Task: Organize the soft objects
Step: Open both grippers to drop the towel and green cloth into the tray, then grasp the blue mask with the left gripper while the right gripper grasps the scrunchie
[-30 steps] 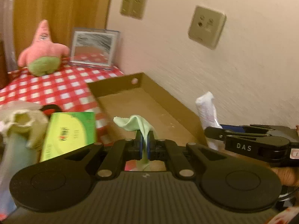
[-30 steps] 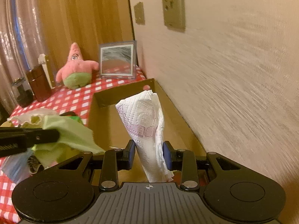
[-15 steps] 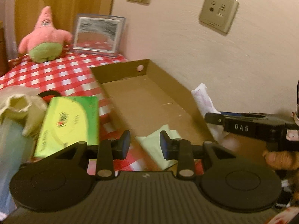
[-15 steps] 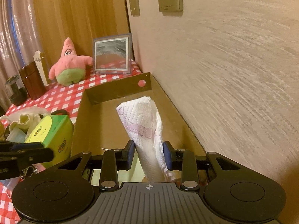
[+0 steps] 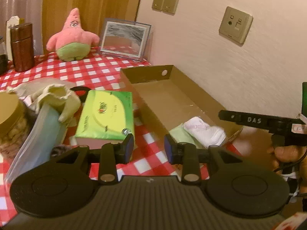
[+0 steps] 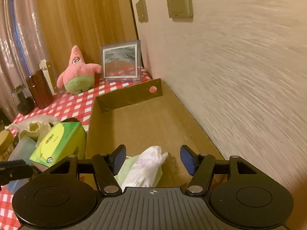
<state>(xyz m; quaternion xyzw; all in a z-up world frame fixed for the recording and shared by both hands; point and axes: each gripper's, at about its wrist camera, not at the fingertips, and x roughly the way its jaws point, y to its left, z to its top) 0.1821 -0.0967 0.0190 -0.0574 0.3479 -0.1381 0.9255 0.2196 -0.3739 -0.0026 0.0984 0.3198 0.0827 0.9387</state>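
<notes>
Low in the right wrist frame, just left of centre, one white paper towel (image 6: 148, 167) lies crumpled on one pale green cloth (image 6: 126, 167), both at the near end of one shallow cardboard tray (image 6: 132, 97) that runs up the middle of the frame along the wall; in the left wrist view the same pair sits at centre right, the towel (image 5: 204, 131) overlapping the cloth (image 5: 179, 134) on the tray floor. The right gripper (image 6: 153, 160) hangs over them with its two blue-padded fingers spread wide, gripping nothing, the towel lying between and below them. The left gripper (image 5: 148, 146) fills the bottom of its own frame, its two fingers likewise parted and empty, over the red-and-white checked tablecloth (image 5: 84, 72) just left of the tray's near corner. One green tissue box (image 5: 106, 116) lies left of centre there, beside the tray's left wall. Farther left, one cream cloth (image 5: 55, 95) is bunched over a bluish translucent wrapper, and one gold-lidded jar (image 5: 9, 111) sits at the left edge. One pink starfish plush (image 5: 73, 38) with green shorts stands in the upper left, one small framed mirror (image 5: 124, 38) to its right against the wall, and one brown cylindrical canister (image 5: 22, 47) at the far left. Three wall plates show in the upper right: two side by side (image 5: 166, 2) and one socket (image 5: 236, 25) apart from them.
</notes>
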